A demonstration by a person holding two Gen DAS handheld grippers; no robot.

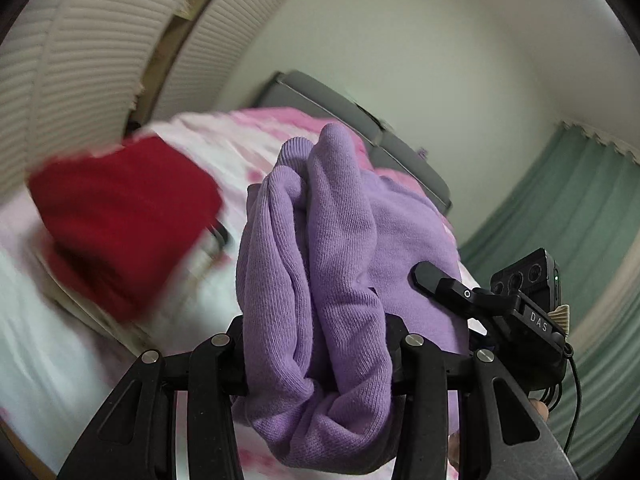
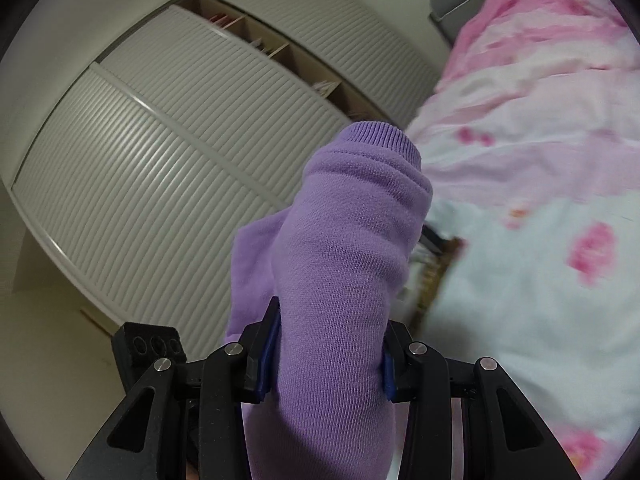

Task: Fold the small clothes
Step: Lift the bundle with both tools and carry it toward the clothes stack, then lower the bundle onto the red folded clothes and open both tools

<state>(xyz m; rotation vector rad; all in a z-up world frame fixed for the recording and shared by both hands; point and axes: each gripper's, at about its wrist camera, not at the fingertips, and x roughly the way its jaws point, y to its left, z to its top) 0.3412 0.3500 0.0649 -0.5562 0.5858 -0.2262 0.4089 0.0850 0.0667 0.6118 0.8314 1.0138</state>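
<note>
A purple knit garment [image 1: 320, 264] is bunched between the jaws of my left gripper [image 1: 316, 344], which is shut on it and holds it above the bed. My right gripper [image 2: 326, 356] is shut on another part of the same purple garment [image 2: 344, 264], a ribbed cuff end sticking up past the blue pads [image 2: 269, 354]. The right gripper also shows in the left wrist view [image 1: 448, 284], alongside the cloth. A red garment [image 1: 120, 220] lies blurred on the bed to the left.
A bed with a pink and white floral cover [image 2: 520, 200] lies below. A grey headboard [image 1: 360, 120] stands behind. White slatted wardrobe doors [image 2: 180, 140] are at the left, a green curtain [image 1: 580, 208] at the right.
</note>
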